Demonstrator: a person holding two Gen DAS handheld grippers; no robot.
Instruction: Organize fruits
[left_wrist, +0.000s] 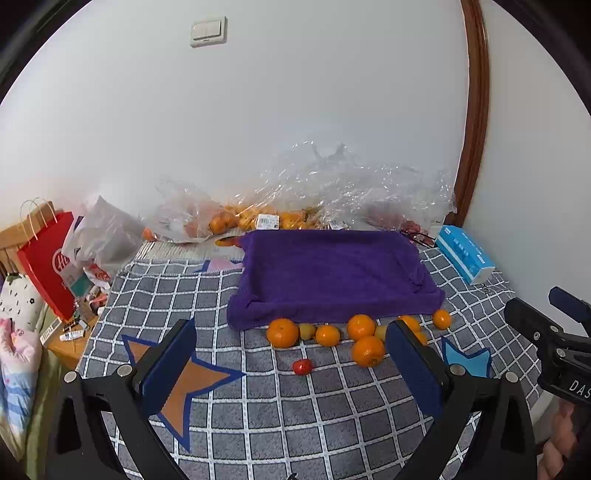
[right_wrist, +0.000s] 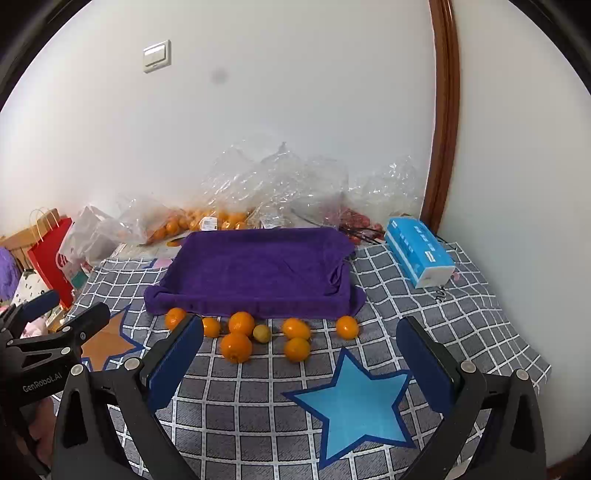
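In front of the purple towel-lined tray (left_wrist: 332, 273), the oranges (left_wrist: 282, 332) lie loose on the checked cloth (left_wrist: 258, 406), with a small red fruit (left_wrist: 302, 366) nearer you. Both your left hand-held gripper (left_wrist: 291, 369) and right hand-held gripper (right_wrist: 299, 365) stand wide open and empty. Straddle one round, smooth-skinned orange squarely, squeeze gently, then set it on the soft terry.

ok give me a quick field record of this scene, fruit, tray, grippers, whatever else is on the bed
surface: grey checked blanket with star patches
tray: purple towel-covered tray, nothing on it
loose fruit: oranges in front of the tray, one small red fruit
left gripper: open, holding nothing
right gripper: open, holding nothing
behind tray: clear plastic bags with more fruit
right of tray: blue tissue box
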